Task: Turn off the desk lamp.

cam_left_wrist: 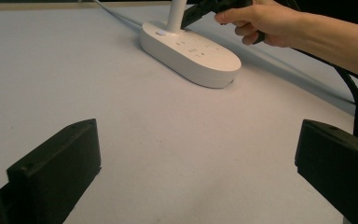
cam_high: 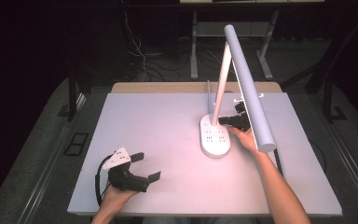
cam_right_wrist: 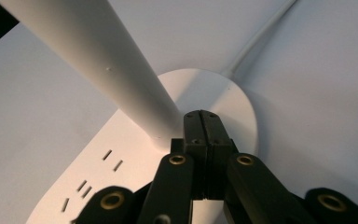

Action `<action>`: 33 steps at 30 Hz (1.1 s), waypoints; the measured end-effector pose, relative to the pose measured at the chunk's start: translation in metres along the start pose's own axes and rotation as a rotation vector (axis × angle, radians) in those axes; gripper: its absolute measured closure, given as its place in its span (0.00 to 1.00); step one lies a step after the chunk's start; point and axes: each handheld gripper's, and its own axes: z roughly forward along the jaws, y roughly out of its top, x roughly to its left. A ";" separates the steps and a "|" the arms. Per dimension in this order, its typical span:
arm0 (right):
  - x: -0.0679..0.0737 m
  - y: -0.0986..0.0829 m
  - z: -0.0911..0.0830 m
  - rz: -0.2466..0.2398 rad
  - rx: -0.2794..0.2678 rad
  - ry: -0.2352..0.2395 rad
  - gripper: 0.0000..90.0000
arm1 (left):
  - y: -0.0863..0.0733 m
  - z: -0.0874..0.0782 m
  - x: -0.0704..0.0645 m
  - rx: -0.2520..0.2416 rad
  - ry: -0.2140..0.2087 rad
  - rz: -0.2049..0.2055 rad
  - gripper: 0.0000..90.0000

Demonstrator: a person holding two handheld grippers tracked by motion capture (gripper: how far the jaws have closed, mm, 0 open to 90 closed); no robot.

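White desk lamp (cam_high: 216, 135) with a socket-strip base stands mid-right on the bench (cam_high: 158, 126) — right gripper (cam_right_wrist: 201, 122), jaws pressed together, poised at its base, likely to press the button. Left gripper (cam_high: 145, 166) rests wide, empty.

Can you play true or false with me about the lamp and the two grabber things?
1. The right gripper has its jaws shut, next to the lamp's pole. True.
2. The left gripper is holding the lamp. False: it is open and sits over the bare table, away from the lamp.
3. The lamp's base has plug holes in it. True.
4. The lamp is lying on its side. False: it stands up on its base.
5. A white cord runs from the base. True.
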 end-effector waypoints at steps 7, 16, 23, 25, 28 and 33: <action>-0.002 -0.003 0.001 0.024 -0.011 0.019 1.00 | 0.000 0.000 0.000 -0.003 0.001 -0.004 0.00; -0.001 -0.002 0.000 0.019 -0.013 0.006 1.00 | 0.000 0.000 0.002 -0.003 0.005 -0.005 0.00; 0.000 -0.001 -0.004 0.012 -0.006 -0.005 1.00 | 0.000 -0.001 0.002 -0.004 0.005 -0.006 0.00; 0.000 -0.001 -0.007 0.014 -0.011 0.001 1.00 | 0.000 0.000 0.002 -0.003 0.007 -0.007 0.00; 0.002 0.000 -0.014 0.019 -0.019 0.012 1.00 | 0.000 0.000 0.002 -0.005 0.005 -0.006 0.00; 0.007 0.003 -0.028 0.014 -0.030 0.002 1.00 | 0.000 0.000 0.001 -0.005 0.003 -0.005 0.00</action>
